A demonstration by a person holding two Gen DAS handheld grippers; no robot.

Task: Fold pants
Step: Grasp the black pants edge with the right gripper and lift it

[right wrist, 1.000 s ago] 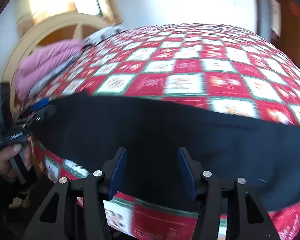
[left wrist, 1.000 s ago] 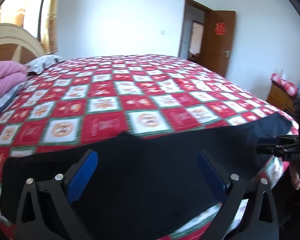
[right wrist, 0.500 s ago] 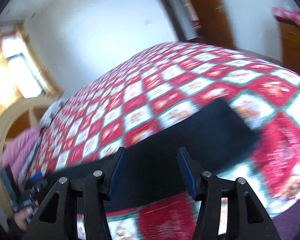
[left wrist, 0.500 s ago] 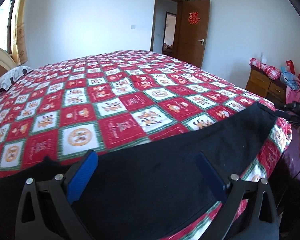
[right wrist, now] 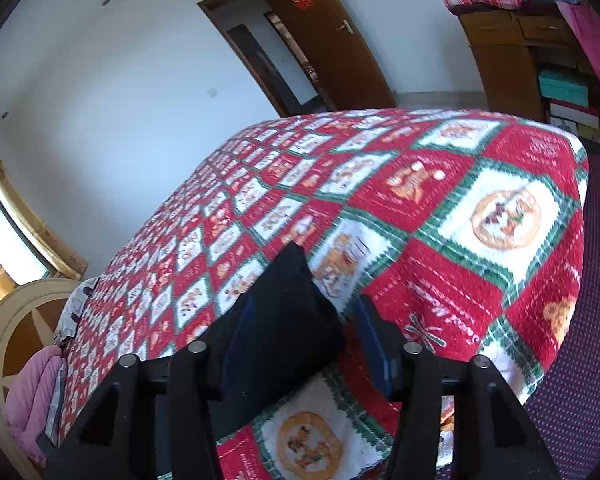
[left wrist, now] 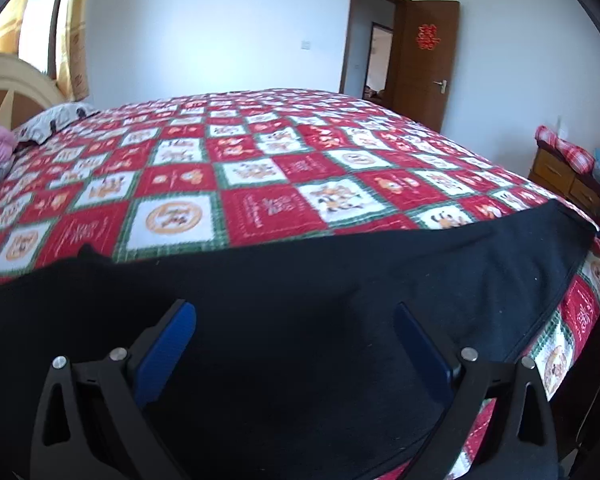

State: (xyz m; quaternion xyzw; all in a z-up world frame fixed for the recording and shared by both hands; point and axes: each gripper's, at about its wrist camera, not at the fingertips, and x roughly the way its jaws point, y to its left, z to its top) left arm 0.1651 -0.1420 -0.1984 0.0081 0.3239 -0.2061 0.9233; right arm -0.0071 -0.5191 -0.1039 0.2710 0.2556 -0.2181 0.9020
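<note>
Right tool [right wrist: 304,340] now at pants [right wrist: 276,320] end

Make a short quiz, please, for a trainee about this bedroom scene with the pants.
1. True or false: the left tool is pinching the pants.
2. Where do the pants lie? A: on the floor. B: along the near edge of the red chequered bedspread. C: on top of the cabinet.
3. In one word: is the brown door open or closed?

Key
1. False. Its jaws stand wide apart above the black cloth and grip nothing.
2. B.
3. Open.
</note>
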